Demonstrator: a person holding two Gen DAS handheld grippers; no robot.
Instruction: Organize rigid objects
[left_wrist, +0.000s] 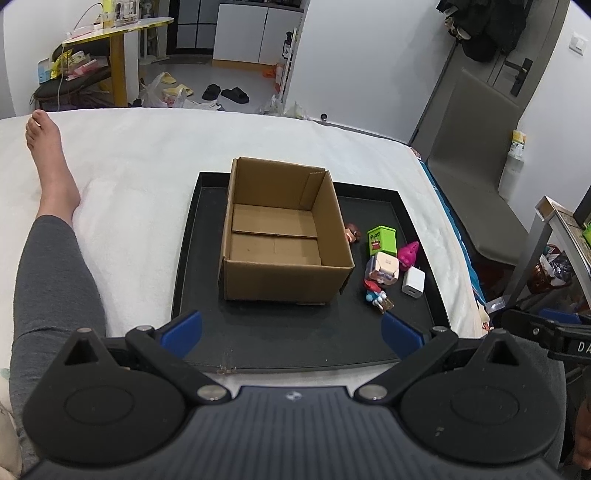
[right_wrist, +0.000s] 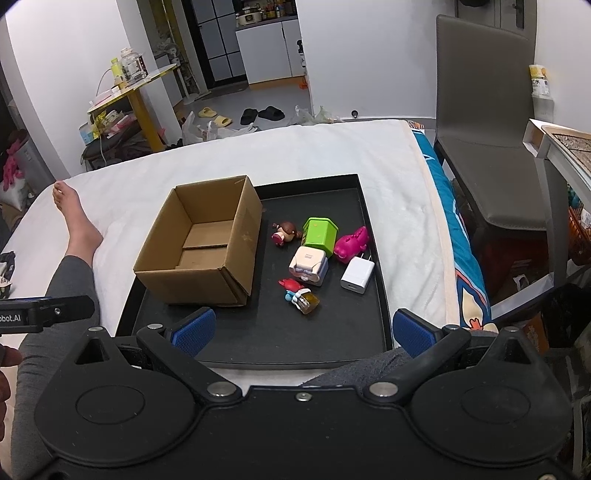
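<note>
An empty cardboard box (left_wrist: 284, 236) (right_wrist: 201, 243) stands on a black tray (left_wrist: 280, 339) (right_wrist: 280, 339) on a white bed. To the box's right lie small toys: a brown-haired figurine (right_wrist: 283, 233), a green block (right_wrist: 319, 232) (left_wrist: 381, 240), a pink toy (right_wrist: 351, 244) (left_wrist: 408, 254), a white-lilac cube (right_wrist: 309, 265) (left_wrist: 385, 268), a white charger (right_wrist: 357, 275) (left_wrist: 413, 281) and a red-blue figurine (right_wrist: 300, 295) (left_wrist: 376, 295). My left gripper (left_wrist: 291, 332) is open above the tray's near edge. My right gripper (right_wrist: 301, 328) is open too, with nothing between its fingers.
A person's leg in grey and a bare foot (left_wrist: 46, 147) (right_wrist: 74, 210) lie on the bed left of the tray. A grey chair (right_wrist: 487, 147) stands right of the bed, with a small table (right_wrist: 554, 147) beside it. Slippers and bags litter the floor beyond.
</note>
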